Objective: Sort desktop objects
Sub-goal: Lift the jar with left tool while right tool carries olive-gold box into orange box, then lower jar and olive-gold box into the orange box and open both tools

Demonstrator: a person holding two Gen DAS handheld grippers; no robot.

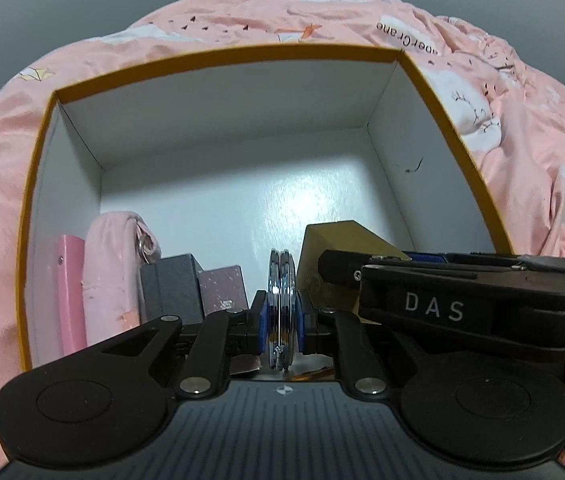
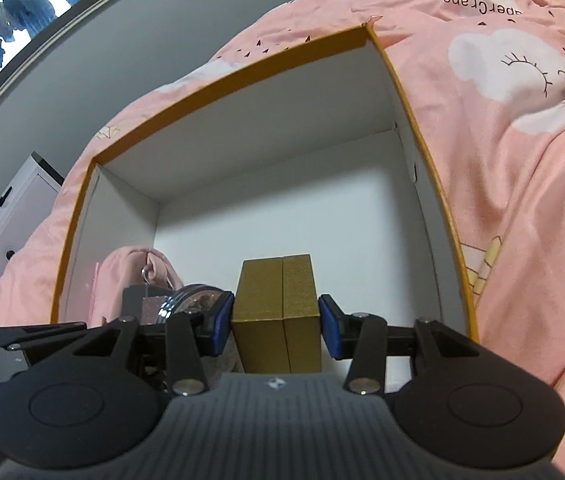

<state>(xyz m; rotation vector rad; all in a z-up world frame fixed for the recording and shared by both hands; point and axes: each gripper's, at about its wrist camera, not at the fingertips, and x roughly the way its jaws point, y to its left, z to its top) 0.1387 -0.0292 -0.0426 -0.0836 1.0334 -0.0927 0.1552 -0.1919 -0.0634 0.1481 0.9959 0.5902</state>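
A large box [image 1: 218, 54] with an orange rim and white inside lies on a pink quilt. My left gripper [image 1: 281, 316] is shut on a round chrome compact mirror [image 1: 281, 280], held upright on edge inside the box's near side. My right gripper [image 2: 276, 330] stands around a gold box [image 2: 276, 312] in the storage box [image 2: 242, 68]; the left pad touches it, the right pad [image 2: 330, 330] stands slightly off it. The mirror [image 2: 190, 298] shows at its left. The right gripper's body [image 1: 462, 300] crosses the left wrist view beside the gold box [image 1: 334, 248].
Along the near left wall stand a pink flat case [image 1: 71, 296], a pink fabric pouch [image 1: 110, 268], a dark grey box [image 1: 174, 288] and a maroon box [image 1: 224, 286]. The pink quilt [image 2: 522, 160] surrounds the storage box. A white cabinet [image 2: 14, 208] stands at left.
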